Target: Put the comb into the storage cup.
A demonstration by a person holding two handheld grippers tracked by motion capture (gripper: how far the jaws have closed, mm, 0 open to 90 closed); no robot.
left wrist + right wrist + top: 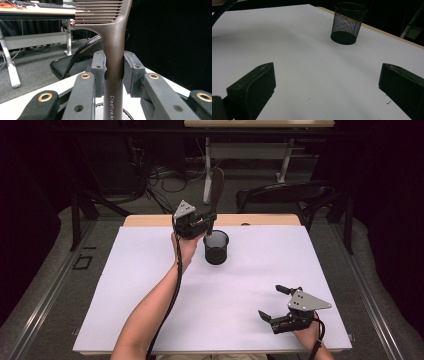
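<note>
A brown comb [217,187] with a long handle stands upright, teeth end up, over a black mesh cup [216,247] at the back middle of the white table [150,295]. My left gripper [210,220] is shut on the handle just above the cup's rim. In the left gripper view both pads press the comb [113,50] handle at my left gripper [114,72], and the cup [100,111] rim lies below. My right gripper [272,302] rests open near the front right edge. The right gripper view has my right gripper [327,82] wide apart, nothing between its jaws, and the cup [347,23] farther off.
A black chair [280,195] and a desk's white legs [207,170] stand behind the table. Cables lie on the floor at the back left. The table's wooden back edge [260,220] runs just behind the cup.
</note>
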